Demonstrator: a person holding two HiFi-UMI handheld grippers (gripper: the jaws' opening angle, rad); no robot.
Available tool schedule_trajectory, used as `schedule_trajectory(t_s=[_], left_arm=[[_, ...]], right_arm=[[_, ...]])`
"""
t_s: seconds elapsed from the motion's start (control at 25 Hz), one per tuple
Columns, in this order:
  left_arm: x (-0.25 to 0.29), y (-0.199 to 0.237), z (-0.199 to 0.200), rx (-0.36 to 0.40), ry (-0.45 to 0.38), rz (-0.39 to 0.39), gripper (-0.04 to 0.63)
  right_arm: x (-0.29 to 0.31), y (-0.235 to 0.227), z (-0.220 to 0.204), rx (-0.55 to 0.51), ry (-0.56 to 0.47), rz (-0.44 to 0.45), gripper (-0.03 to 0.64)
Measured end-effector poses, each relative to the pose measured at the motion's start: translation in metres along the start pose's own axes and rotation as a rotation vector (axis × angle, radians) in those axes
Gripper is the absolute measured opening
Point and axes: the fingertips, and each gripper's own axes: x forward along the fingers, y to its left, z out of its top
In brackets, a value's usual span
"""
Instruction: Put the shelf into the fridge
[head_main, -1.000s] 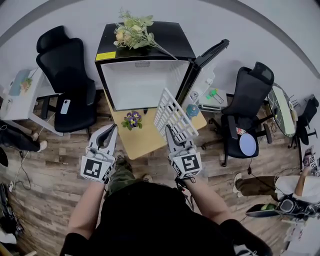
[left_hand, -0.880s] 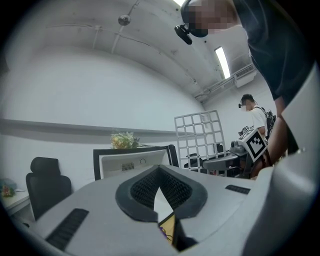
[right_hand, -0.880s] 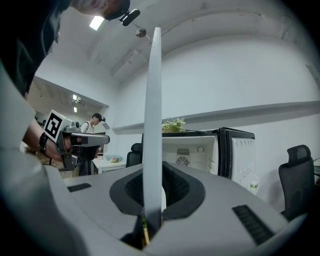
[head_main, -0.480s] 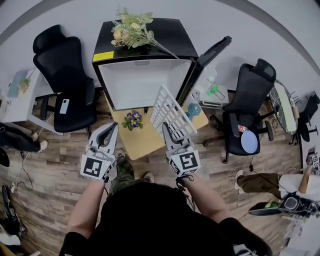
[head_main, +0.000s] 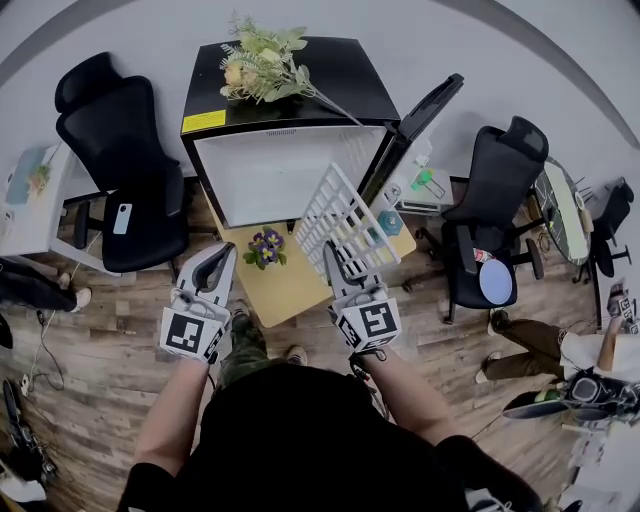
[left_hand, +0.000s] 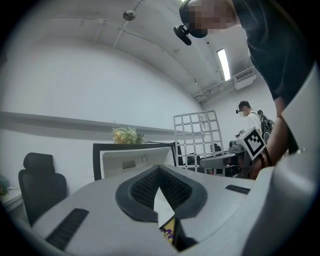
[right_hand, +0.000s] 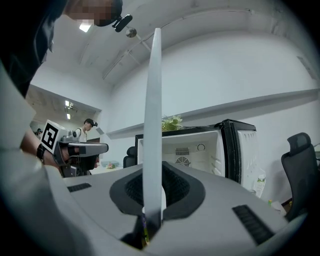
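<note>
Shelf of white wire grid (head_main: 345, 215) clamped edge-on in right hand-held gripper (head_main: 340, 265), tilted above light wooden bench (head_main: 285, 290), just before open black fridge (head_main: 290, 85) with white interior. Left hand-held gripper (head_main: 215, 265) closed, empty, alongside.

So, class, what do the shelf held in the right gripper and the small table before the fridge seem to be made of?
Shelf: probably white-coated wire, possibly plastic; thin bars in an open square grid, even matt white.
Table: wood or wood-look laminate, I cannot tell which; smooth, pale tan top with little sheen.
</note>
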Motion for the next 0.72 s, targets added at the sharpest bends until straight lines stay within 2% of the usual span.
schedule_trajectory(t_s=[0.2,0.48,0.72], left_arm=[[0.009,0.016,-0.003,-0.004,0.004,-0.013,0.018],[0.023,0.029,-0.009,-0.009,0.013,-0.042,0.018],[0.033,0.037,-0.012,-0.008,0.025,-0.065,0.018]], right_arm=[[0.013,-0.012,0.002,0.172,-0.027,-0.054,0.043],[0.025,-0.033,0.003,0.510,-0.110,-0.118,0.043],[0.035,-0.042,-0.004,0.754,-0.172,-0.163,0.043]])
